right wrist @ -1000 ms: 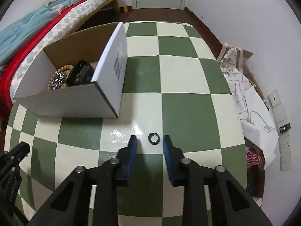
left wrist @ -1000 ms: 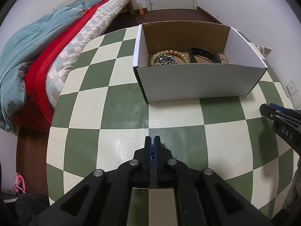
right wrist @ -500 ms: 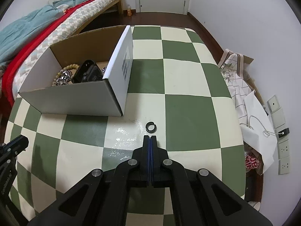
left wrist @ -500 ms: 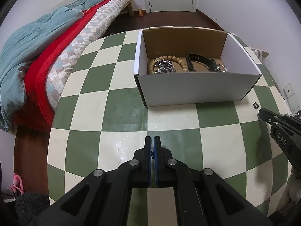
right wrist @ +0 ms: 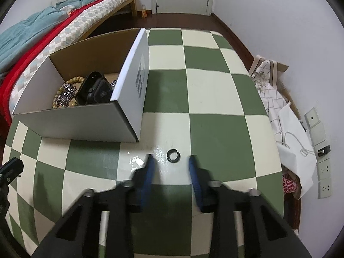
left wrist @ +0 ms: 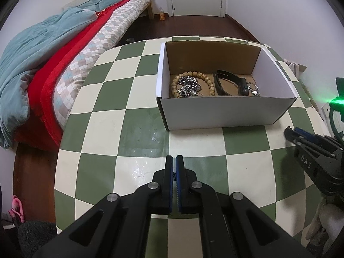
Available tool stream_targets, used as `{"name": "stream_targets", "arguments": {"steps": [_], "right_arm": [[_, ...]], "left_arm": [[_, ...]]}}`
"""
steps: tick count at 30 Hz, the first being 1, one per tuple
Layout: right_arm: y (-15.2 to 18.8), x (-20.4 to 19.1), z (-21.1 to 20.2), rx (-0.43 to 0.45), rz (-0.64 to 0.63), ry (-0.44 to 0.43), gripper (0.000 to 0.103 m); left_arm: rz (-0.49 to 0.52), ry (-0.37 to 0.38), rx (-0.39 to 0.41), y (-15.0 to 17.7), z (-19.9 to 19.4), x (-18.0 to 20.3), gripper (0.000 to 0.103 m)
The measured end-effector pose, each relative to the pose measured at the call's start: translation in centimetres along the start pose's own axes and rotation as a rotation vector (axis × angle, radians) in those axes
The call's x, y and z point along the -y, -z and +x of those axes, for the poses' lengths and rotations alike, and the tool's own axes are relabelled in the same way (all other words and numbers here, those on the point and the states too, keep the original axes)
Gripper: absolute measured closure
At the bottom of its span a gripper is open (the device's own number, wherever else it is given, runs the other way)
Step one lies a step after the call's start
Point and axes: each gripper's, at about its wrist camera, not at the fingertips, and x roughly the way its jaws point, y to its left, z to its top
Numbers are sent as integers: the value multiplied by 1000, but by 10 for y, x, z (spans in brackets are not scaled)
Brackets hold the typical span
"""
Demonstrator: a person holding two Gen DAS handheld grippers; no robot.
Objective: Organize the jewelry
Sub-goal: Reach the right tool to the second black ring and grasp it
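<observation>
The step in hand looks like picking up the small black ring (right wrist: 173, 156), which lies flat on the counter (right wrist: 215, 133) just ahead of the right tool (right wrist: 172, 161), its blue fingers apart and blurred either side; the next move calls for a low, centred close before carrying it to the box (right wrist: 131, 99) forward-left, while the left tool (left wrist: 174, 161) idles, fingers together on nothing.

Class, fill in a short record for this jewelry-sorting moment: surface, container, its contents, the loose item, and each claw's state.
surface: green-and-cream checkered table
container: open white cardboard box
contents: wooden bead bracelet, silver chain, black strap watch
loose item: small black ring lying on the table, outside the box
right claw: open, fingers either side of the ring, not touching it
left claw: shut, empty
</observation>
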Motion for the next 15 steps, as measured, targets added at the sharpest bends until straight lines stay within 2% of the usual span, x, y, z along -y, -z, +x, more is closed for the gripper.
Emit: {"name": "stream_targets", "arguments": {"steps": [3,15], "right_arm": [[0,-3,0,5,-12,4,102],[4,0,-27,81,-11,-13,103]], "left_arm": [[-2,0,-1,0,0,-1,103],[-10,19,13,-3,-7,-1,103]]}}
